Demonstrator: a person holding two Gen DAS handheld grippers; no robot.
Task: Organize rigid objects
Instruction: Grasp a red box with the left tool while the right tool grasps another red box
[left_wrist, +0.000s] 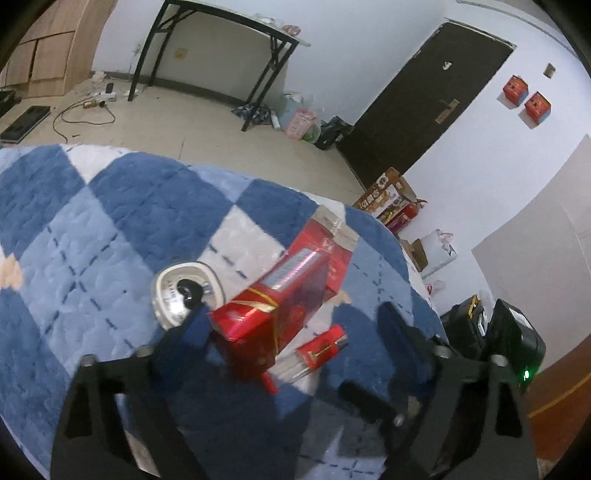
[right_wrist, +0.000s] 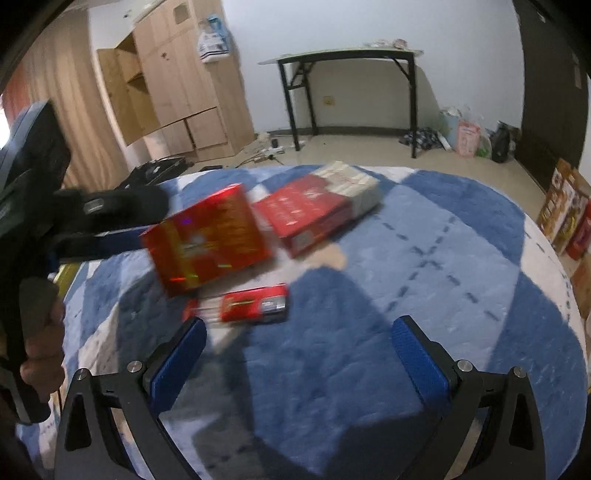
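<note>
Roughly, left to right:
Left gripper (left_wrist: 291, 314): jaws wide apart in the lower half of the left wrist view. Its left finger (left_wrist: 197, 325) touches the shiny red box (left_wrist: 266, 317), while the right finger stands clear of it. Whether the box is truly held I cannot tell.
Shiny red box: tilted and blurred, raised above the blue checked blanket (left_wrist: 92, 229), at frame centre between the fingers.
White round case (left_wrist: 184, 291): just left of that box, on the blanket.
Small red pack (left_wrist: 321, 350): flat on the blanket, below right of the box.
Flat red box (right_wrist: 310, 214): upper centre of the right wrist view, resting on the blanket.
Right gripper (right_wrist: 299, 354): jaws open and empty, low in frame, with the small red pack (right_wrist: 255, 304) just above its left finger.
</note>
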